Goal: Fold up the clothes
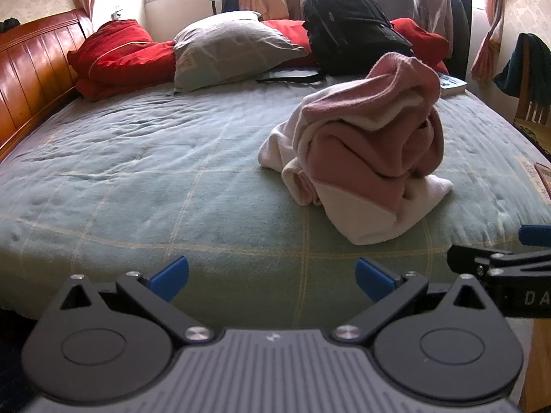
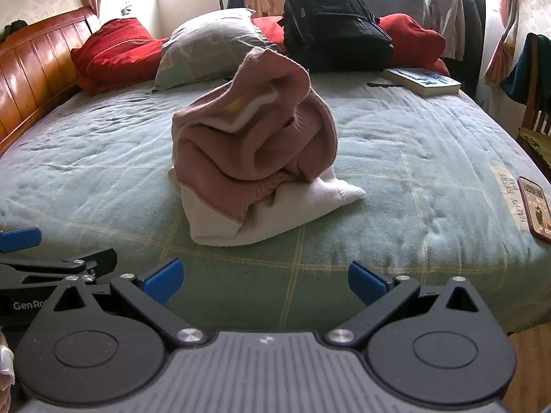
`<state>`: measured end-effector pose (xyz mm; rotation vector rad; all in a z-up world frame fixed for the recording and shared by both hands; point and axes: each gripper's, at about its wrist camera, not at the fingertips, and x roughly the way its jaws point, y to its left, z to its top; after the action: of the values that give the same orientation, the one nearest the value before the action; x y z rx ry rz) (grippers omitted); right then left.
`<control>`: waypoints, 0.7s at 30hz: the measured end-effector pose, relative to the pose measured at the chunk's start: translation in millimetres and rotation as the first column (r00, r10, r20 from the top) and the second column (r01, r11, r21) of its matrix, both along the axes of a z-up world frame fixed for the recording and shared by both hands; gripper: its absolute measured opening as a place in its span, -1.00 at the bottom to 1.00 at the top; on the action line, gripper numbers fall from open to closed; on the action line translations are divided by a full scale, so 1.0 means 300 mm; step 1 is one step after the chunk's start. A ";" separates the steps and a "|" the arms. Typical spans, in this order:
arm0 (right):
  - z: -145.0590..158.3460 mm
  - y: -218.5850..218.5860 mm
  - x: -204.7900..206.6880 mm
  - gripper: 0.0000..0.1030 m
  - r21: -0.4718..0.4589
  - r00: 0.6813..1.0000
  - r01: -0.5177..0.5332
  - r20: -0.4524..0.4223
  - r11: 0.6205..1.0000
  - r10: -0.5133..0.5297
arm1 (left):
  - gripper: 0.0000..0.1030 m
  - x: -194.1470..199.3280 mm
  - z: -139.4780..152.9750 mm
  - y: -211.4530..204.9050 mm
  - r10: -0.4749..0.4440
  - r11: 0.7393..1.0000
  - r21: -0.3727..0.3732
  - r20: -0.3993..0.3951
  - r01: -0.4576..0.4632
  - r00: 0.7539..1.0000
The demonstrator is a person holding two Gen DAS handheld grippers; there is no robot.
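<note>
A pink and white garment (image 1: 365, 144) sits crumpled in a tall heap on the green checked bed cover (image 1: 172, 186). In the right wrist view the same heap (image 2: 255, 148) rises straight ahead, its white part spread at the base. My left gripper (image 1: 272, 277) is open at the bed's near edge, left of and short of the heap, with nothing between its blue fingertips. My right gripper (image 2: 265, 280) is open too, just in front of the heap and apart from it. Each gripper shows at the other view's side edge.
At the far end lie red pillows (image 1: 117, 55), a grey pillow (image 1: 227, 51) and a black backpack (image 1: 351, 31). A book (image 2: 422, 81) and a phone (image 2: 533, 208) rest on the bed's right side. A wooden headboard (image 1: 34, 69) runs along the left. A chair (image 2: 537, 103) stands right.
</note>
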<state>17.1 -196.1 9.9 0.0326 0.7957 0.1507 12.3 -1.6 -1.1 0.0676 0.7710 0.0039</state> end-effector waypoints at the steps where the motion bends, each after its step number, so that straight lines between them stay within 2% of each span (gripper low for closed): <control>1: 0.000 -0.001 0.003 1.00 -0.001 1.000 0.002 0.001 1.000 -0.002 | 0.99 0.003 -0.001 0.000 0.000 1.000 0.000 0.000 0.000 1.000; 21: -0.011 -0.002 0.096 1.00 -0.001 1.000 0.001 -0.018 1.000 -0.001 | 0.99 0.086 -0.001 -0.004 0.002 1.000 0.007 -0.009 -0.002 1.000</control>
<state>46.0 -196.7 6.4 0.0333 0.8138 0.1487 38.1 -2.9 -1.5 0.0733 0.7802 0.0076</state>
